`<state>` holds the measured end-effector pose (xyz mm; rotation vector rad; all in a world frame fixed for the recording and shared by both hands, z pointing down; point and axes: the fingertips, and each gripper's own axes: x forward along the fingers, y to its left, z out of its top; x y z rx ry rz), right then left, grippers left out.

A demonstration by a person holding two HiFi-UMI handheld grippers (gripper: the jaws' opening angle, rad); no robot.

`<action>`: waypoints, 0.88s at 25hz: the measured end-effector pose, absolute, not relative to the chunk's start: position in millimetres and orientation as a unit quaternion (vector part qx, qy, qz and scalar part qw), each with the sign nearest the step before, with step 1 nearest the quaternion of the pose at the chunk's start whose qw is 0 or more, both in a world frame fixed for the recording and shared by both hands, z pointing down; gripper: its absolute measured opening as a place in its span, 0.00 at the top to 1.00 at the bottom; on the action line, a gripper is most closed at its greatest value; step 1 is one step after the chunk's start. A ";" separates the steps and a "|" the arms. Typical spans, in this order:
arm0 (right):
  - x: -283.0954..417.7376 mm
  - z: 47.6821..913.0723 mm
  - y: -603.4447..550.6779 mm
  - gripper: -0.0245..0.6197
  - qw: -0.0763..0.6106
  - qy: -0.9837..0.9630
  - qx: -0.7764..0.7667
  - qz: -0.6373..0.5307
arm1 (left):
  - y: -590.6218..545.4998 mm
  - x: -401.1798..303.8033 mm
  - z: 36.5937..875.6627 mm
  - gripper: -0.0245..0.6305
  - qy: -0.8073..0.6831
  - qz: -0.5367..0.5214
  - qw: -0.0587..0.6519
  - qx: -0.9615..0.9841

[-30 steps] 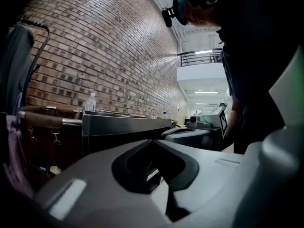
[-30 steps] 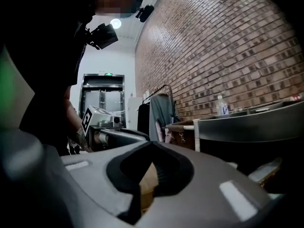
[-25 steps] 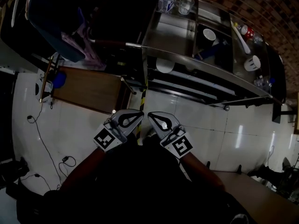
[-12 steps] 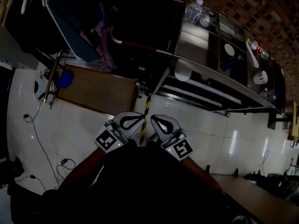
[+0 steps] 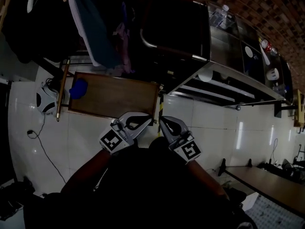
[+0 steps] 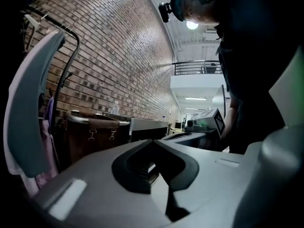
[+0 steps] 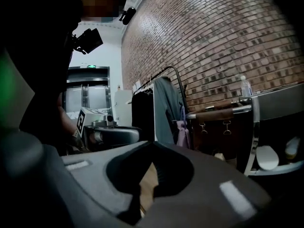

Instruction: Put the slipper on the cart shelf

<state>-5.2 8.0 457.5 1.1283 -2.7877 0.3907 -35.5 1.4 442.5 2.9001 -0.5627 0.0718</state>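
In the head view my left gripper (image 5: 143,120) and right gripper (image 5: 164,122) are held side by side, low in the middle, above a white tiled floor. Both are shut with nothing between the jaws. The left gripper view shows my left gripper (image 6: 153,141) with its tips meeting, and the right gripper view shows the same for my right gripper (image 7: 151,144). The metal cart (image 5: 238,82) with its shelves stands at the upper right. A blue object (image 5: 78,88), possibly the slipper, lies on the left end of a low wooden platform (image 5: 119,97) ahead of the grippers.
A clothes rack with hanging garments (image 5: 95,32) stands at the upper left, beside a dark trolley with a metal handle (image 5: 164,49). A water bottle (image 5: 219,16) tops the cart; a white bowl (image 5: 206,75) sits lower. A cable (image 5: 45,144) trails left; a bench (image 5: 269,187) is lower right.
The view has swung left: the cart has slid toward the upper right, and the wooden platform and clothes rack have come toward the middle. Both grippers travelled along together, still shut.
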 end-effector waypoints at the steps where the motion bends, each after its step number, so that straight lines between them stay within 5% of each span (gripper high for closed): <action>1: -14.7 457.5 7.4 0.96 0.055 -0.915 0.378 0.128 | 1.5 -44.6 443.0 0.96 -0.183 0.023 0.091 0.978; 22: -48.3 433.8 40.4 0.96 0.058 -0.928 0.361 0.070 | 35.4 -66.4 439.0 0.96 -0.182 0.033 0.072 0.980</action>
